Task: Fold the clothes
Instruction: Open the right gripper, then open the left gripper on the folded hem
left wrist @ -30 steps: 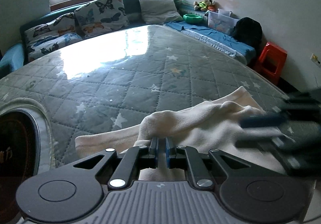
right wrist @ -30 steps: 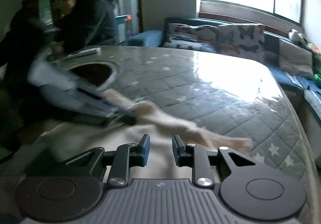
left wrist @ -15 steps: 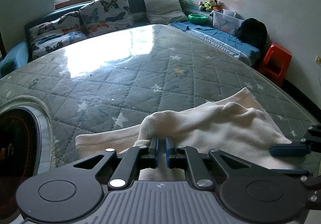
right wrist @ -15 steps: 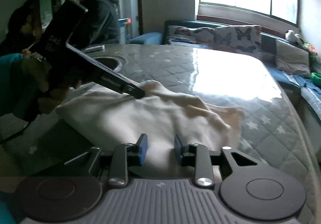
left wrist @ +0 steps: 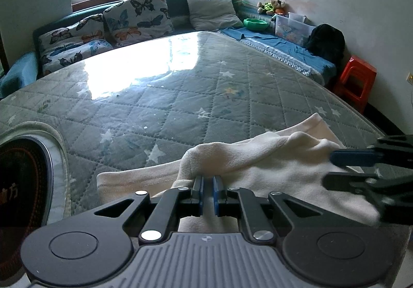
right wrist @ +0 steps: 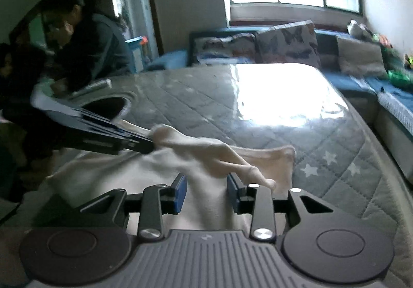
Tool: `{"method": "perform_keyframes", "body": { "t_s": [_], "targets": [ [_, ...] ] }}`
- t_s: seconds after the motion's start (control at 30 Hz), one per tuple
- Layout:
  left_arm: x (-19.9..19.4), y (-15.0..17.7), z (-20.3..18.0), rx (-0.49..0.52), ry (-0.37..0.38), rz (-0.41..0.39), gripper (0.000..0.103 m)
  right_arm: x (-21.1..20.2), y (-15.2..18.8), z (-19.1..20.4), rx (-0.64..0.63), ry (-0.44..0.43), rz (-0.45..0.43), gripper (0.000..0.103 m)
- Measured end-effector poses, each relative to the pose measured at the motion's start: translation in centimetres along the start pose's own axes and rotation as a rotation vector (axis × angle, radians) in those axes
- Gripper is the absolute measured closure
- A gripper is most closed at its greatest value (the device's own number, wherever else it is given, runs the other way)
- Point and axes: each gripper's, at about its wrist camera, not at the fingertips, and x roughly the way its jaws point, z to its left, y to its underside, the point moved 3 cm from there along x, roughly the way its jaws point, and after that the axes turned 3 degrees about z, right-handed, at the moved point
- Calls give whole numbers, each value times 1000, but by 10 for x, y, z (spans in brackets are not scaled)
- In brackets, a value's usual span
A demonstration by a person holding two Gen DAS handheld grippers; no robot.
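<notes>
Cream garment (left wrist: 260, 158) rumpled on the near edge of the quilted, star-patterned bed (left wrist: 180, 96), one flat edge reaching left toward a round dark inset (left wrist: 18, 184). Left gripper (left wrist: 207, 191) clamped on a raised fold of the cloth, blue-padded fingers (left wrist: 198, 192) nearly together. Right gripper (right wrist: 206, 193) low over the garment's other end, fingers (right wrist: 180, 193) parted, just been widening, cloth between them but not pinched. Butterfly pillows (left wrist: 136, 16) beneath the window. Red stool (left wrist: 357, 81) by the wall. Seated person (right wrist: 85, 40) beyond the bed.
</notes>
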Motion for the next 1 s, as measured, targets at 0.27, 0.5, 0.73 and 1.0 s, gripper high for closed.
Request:
{"method": "perform_keyframes", "body": {
  "t_s": [0.27, 0.5, 0.73, 1.0],
  "targets": [
    [-1, 1, -2, 21, -7, -6, 94, 0, -10, -5, 35, 9, -14, 70],
    [-1, 1, -3, 13, -7, -3, 94, 34, -20, -1, 5, 8, 58, 73],
    [-1, 1, -3, 13, -5, -4, 94, 28, -32, 6, -5, -15, 25, 72],
    [-8, 2, 0, 2, 27, -8, 79, 40, -33, 10, -31, 33, 60, 73]
  ]
}}
